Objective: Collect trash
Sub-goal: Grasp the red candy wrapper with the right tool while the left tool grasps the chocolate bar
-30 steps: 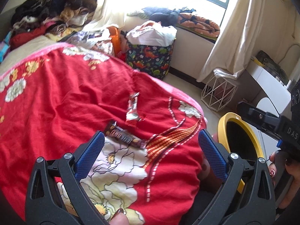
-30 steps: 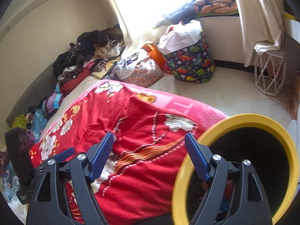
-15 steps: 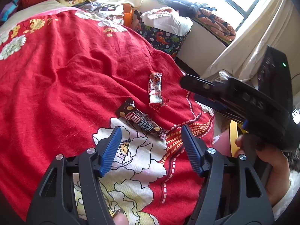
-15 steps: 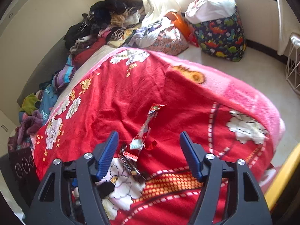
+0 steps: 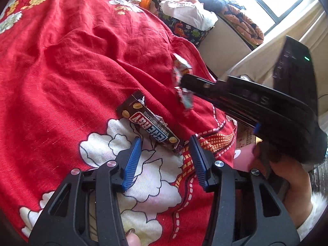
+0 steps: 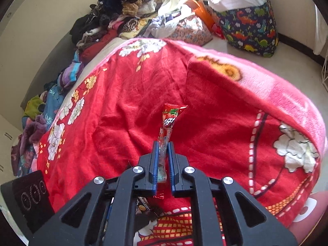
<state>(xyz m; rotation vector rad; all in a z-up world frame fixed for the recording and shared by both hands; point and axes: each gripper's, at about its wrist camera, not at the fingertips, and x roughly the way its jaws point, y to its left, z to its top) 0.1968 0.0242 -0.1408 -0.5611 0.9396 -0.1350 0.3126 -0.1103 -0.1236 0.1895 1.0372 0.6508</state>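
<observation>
A brown energy-bar wrapper (image 5: 147,123) lies on the red flowered blanket (image 5: 61,65). My left gripper (image 5: 165,139) hovers just over its near end. Its jaws are closing, with the wrapper's tip between the blue pads (image 5: 133,160), which do not press on it. My right gripper (image 6: 163,143) is shut on a thin red strawberry-print wrapper (image 6: 171,114) that sticks out beyond its tips. In the left wrist view the right gripper (image 5: 183,81) reaches in from the right with the red wrapper (image 5: 180,69) at its tip. A hand (image 5: 287,176) holds it.
A dinosaur-print bag (image 6: 248,26) stuffed with white material stands on the floor beyond the bed. A heap of clothes (image 6: 114,16) lines the wall at the bed's far side. A patterned cushion (image 5: 244,20) lies on the window sill. A white wire stand (image 6: 325,69) is at the right edge.
My right gripper swung from the yellow-rimmed bin over the blanket and shut on the red wrapper. My left gripper sank toward the brown wrapper and its jaws narrowed.
</observation>
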